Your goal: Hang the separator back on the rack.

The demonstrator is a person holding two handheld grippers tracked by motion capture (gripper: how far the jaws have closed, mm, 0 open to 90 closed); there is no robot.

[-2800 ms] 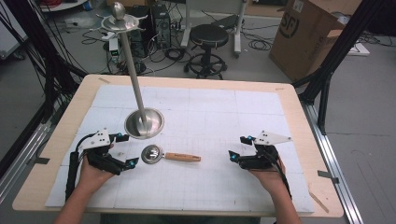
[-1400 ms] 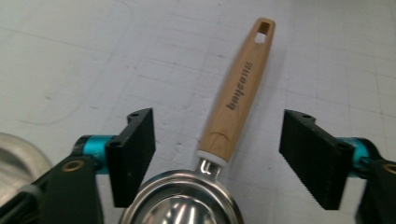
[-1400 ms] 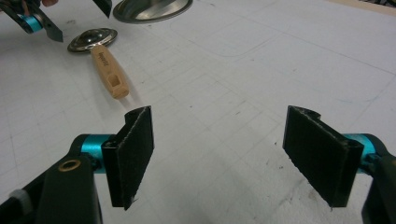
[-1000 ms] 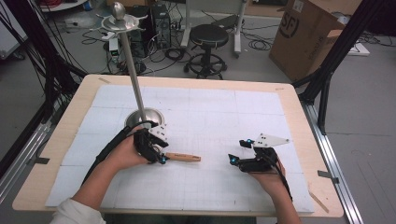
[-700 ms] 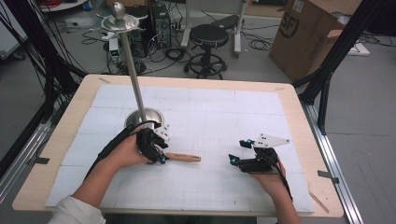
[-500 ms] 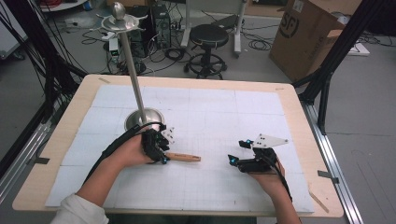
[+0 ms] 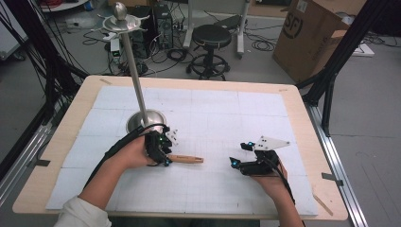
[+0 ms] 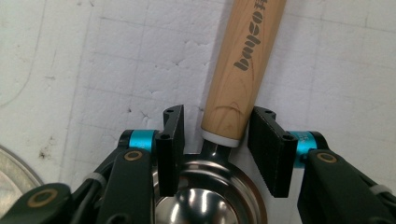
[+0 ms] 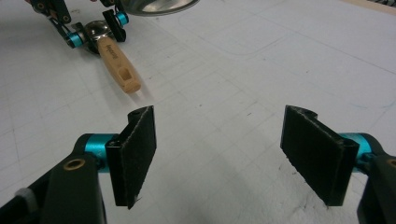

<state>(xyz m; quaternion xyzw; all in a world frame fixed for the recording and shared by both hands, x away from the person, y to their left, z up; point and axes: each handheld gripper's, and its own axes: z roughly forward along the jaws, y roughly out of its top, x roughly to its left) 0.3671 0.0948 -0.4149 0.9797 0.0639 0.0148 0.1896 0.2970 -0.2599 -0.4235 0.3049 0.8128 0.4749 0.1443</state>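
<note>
Scoop [image 8: 233, 70]: steel bowl, pale wooden handle

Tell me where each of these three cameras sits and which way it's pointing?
High view: fixed above the person's side, looking forward and down on the table; both forearms enter from the bottom, with the left gripper and right gripper.
Left gripper view: rides the left gripper, looking down between its black jaws at the ladle, its handle and bowl.
Right gripper view: rides the right gripper, looking across the table past its wide-open jaws.
Shared: the right gripper view and the high view both show the ladle and left gripper.
</note>
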